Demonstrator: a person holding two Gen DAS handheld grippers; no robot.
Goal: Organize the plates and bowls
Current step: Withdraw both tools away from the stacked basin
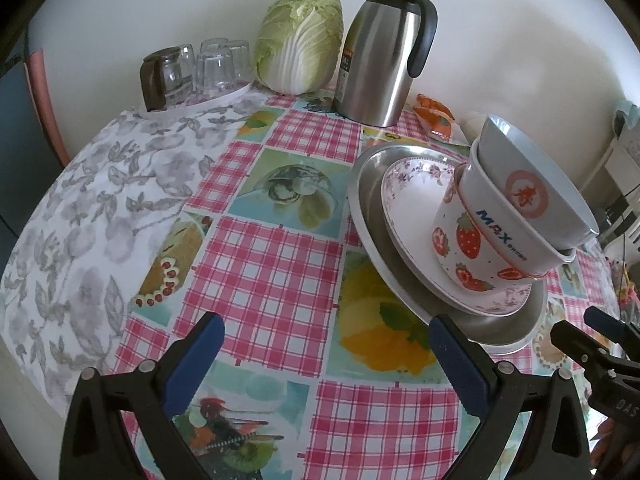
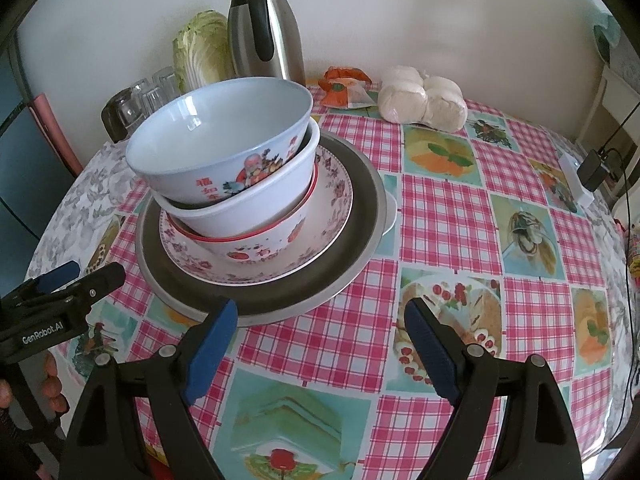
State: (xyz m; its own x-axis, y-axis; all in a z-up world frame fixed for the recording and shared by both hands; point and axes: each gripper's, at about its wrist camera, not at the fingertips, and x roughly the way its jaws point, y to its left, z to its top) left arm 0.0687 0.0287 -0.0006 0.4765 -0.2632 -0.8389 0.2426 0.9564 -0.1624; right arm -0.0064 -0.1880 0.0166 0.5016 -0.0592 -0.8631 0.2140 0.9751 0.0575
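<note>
left wrist view: left gripper (image 1: 326, 352) wide, nothing between the blue pads, low over the tablecloth (image 1: 280, 256) just beside the stack. stack sits right of centre: metal tray (image 1: 370, 216) at the bottom, flowered plate (image 1: 404, 216) on it, then strawberry bowl (image 1: 460, 248), white bowl (image 1: 500, 216) and pale blue bowl (image 1: 528, 168) nested and leaning. right pad already at the tray's near rim; likely to nudge the tray and tip the tilted bowls if pushed further. right gripper (image 1: 576, 326) close at the right edge, so risk of the two tools knocking together. thermos (image 1: 384, 56), cabbage (image 1: 300, 44) and glasses (image 1: 212, 68) well behind, out of harm.

right wrist view: right gripper (image 2: 320, 344) also wide and empty, just short of the tray (image 2: 360, 200). pale blue bowl (image 2: 224, 136) on top sits crooked in the white bowl (image 2: 248, 200), off-centre on the plate (image 2: 336, 208). probably slides off or clatters if lifted from one side only. left gripper (image 2: 80, 272) near the tray's left rim. buns (image 2: 420, 96) and packet (image 2: 344, 88) beyond, well apart.
</note>
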